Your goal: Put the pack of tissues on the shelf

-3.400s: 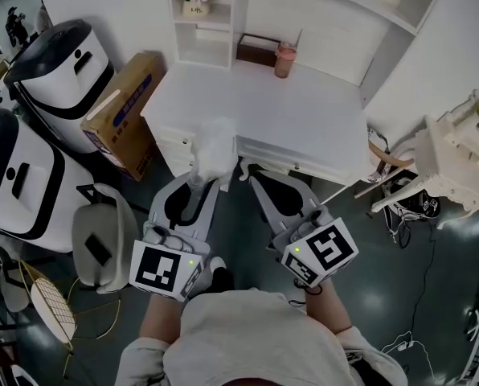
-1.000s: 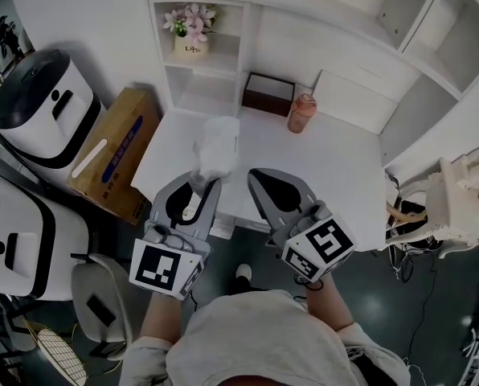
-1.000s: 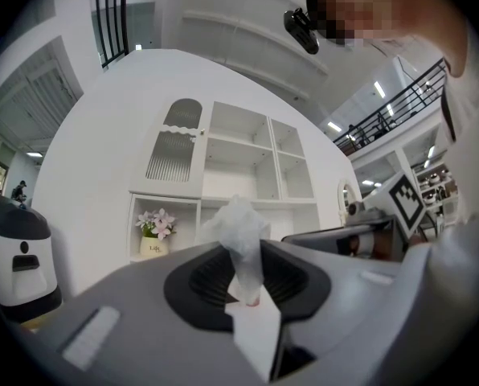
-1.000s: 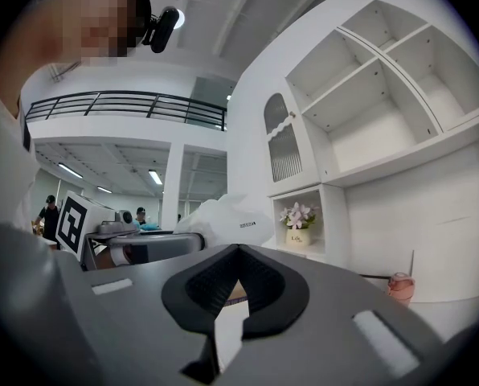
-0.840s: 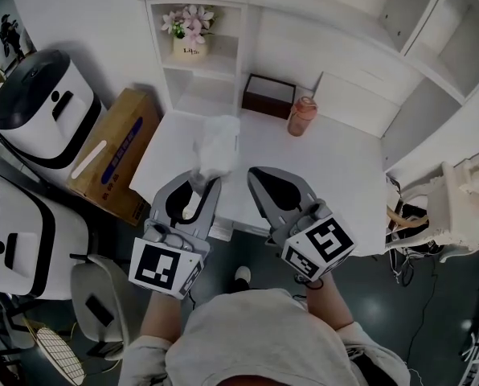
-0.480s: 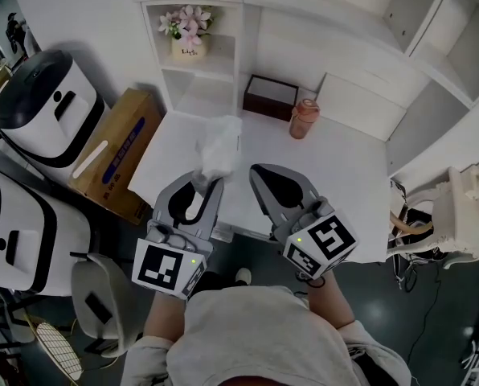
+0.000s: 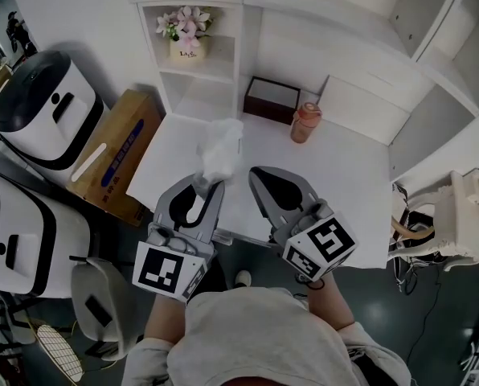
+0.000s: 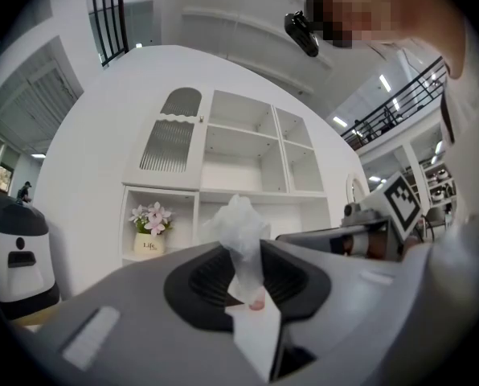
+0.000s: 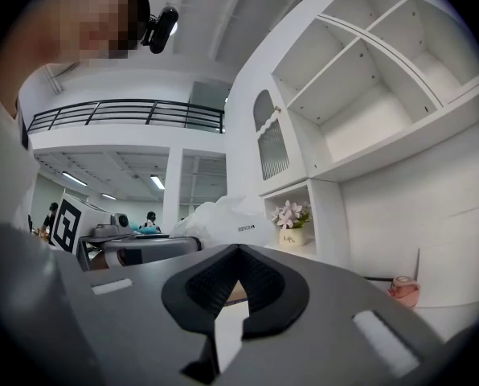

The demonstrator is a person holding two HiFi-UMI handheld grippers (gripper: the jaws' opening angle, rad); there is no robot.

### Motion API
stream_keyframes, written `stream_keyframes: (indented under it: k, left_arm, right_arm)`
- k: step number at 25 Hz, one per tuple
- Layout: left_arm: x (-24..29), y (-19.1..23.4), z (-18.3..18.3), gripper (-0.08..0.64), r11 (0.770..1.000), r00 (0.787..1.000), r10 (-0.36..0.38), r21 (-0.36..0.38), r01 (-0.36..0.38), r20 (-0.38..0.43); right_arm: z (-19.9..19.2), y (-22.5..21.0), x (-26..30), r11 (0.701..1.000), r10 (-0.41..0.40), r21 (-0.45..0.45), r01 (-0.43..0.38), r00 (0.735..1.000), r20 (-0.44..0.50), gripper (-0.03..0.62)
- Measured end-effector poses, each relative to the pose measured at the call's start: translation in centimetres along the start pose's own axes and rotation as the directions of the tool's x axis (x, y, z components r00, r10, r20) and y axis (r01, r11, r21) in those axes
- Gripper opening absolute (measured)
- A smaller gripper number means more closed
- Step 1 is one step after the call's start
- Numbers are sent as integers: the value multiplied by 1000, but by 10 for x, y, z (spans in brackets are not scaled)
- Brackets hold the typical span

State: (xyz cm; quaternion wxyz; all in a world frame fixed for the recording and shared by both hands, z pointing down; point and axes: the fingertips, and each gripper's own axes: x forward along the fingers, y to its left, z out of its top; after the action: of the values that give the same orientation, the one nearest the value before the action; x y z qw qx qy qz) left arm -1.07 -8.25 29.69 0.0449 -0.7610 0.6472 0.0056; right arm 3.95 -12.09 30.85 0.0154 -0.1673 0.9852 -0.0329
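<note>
Overhead, left claw (image 7: 206,181) pinches tissue pack (image 7: 222,145) above open desk (image 7: 336,185); right claw (image 7: 255,174) closed, empty.

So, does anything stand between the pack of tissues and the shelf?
Nothing visible does. The pack of tissues, held in the left hand-held gripper, faces the empty lower compartment of the shelf; the flower pot fills only the one above.

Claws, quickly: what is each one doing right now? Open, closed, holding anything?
Left claw: closed on the pack of tissues.
Right claw: closed, nothing in it.
</note>
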Motion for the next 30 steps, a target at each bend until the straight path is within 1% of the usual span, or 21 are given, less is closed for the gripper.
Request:
stream_keyframes:
  k: [15, 30]
  left_arm:
    - [55, 49, -7, 77, 998, 998, -61, -25, 60, -1]
    - [103, 114, -9, 77, 990, 991, -136, -26, 136, 0]
  right_arm:
    - [-3, -43, 52, 998, -67, 10, 67, 998, -21, 0]
    - [2, -78, 118, 988, -154, 14, 154, 988, -18, 0]
